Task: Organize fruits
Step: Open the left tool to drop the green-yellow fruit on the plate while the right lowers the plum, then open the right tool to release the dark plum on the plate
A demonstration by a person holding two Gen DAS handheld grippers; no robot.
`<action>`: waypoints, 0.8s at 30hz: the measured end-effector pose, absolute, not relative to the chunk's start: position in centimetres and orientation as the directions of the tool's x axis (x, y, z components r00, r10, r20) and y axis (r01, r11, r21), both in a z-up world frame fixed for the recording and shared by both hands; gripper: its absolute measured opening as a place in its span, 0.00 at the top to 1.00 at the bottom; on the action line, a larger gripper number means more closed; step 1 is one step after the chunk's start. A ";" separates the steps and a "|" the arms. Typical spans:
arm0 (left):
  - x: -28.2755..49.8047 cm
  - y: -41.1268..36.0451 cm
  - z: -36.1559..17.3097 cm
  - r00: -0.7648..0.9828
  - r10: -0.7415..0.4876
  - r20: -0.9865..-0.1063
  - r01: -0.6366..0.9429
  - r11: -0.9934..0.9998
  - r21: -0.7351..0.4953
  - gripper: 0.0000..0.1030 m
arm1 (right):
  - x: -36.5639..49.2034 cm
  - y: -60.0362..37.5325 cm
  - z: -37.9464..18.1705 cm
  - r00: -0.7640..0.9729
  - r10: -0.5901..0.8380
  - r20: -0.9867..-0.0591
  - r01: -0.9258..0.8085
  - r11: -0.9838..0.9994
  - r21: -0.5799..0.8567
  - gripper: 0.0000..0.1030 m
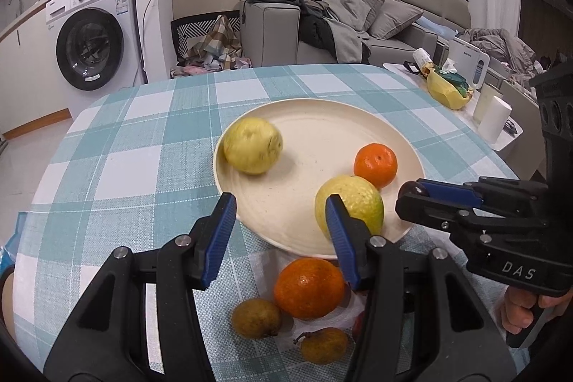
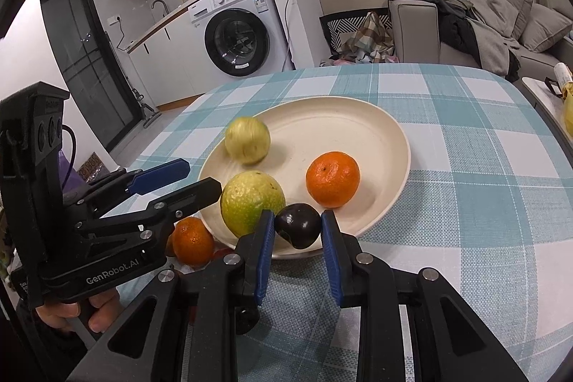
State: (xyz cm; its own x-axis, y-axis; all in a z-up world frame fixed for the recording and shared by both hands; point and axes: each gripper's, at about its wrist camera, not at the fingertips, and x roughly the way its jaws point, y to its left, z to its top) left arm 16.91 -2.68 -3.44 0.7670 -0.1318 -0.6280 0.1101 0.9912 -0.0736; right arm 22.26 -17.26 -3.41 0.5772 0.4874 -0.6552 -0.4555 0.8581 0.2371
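A cream plate [image 1: 322, 127] [image 2: 351, 117] on the checked table holds a blurred yellow fruit [image 1: 253, 145] [image 2: 248, 140], a yellow-green fruit [image 1: 352, 199] [image 2: 250, 197] and a small orange [image 1: 375, 164] [image 2: 333, 179]. My left gripper [image 1: 281, 224] is open and empty above the plate's near rim. An orange [image 1: 308, 287] [image 2: 191, 240] and two brown fruits [image 1: 255, 317] [image 1: 324, 344] lie on the cloth below it. My right gripper [image 2: 297, 228] is shut on a dark plum [image 2: 298, 225] over the plate's near rim; it also shows in the left wrist view [image 1: 422, 194].
A white side table [image 1: 462, 117] with a yellow bag [image 1: 447, 88] and cups stands to the right. A washing machine [image 1: 93, 34], a laundry basket and a sofa [image 1: 376, 24] stand beyond the table's far edge.
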 end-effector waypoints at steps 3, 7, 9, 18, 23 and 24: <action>16.8 -2.2 -3.5 0.764 -0.133 -0.631 0.098 0.991 -0.091 0.50 | 22.1 -17.3 -3.3 0.584 0.482 -0.653 -0.453 0.861 0.230 0.72; 16.4 -1.6 -3.3 0.783 -0.124 -0.610 0.076 0.992 -0.105 0.38 | 21.8 -17.4 -3.3 0.591 0.477 -0.651 -0.452 0.864 0.222 0.71; 16.1 -1.4 -3.1 0.796 -0.103 -0.597 0.057 0.994 -0.095 0.29 | 21.7 -17.4 -3.2 0.593 0.477 -0.649 -0.452 0.864 0.222 0.69; 14.4 -0.3 -2.5 0.823 -0.067 -0.563 0.023 0.996 -0.084 0.17 | 21.3 -17.9 -3.2 0.597 0.481 -0.642 -0.448 0.864 0.231 0.43; 13.4 0.0 -2.5 0.821 -0.067 -0.567 0.015 0.995 -0.097 0.01 | 20.8 -18.2 -3.0 0.595 0.495 -0.633 -0.458 0.856 0.239 0.17; 13.2 0.1 -2.4 0.822 -0.070 -0.565 0.015 0.995 -0.101 0.01 | 20.7 -18.2 -3.0 0.597 0.495 -0.632 -0.458 0.856 0.239 0.14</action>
State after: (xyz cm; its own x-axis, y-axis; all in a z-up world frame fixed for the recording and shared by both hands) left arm 13.23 0.12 -2.40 0.8223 -0.0700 -0.5648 0.0152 0.9948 -0.1012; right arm 20.70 -18.23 -2.97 0.5965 0.4951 -0.6317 -0.4580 0.8563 0.2387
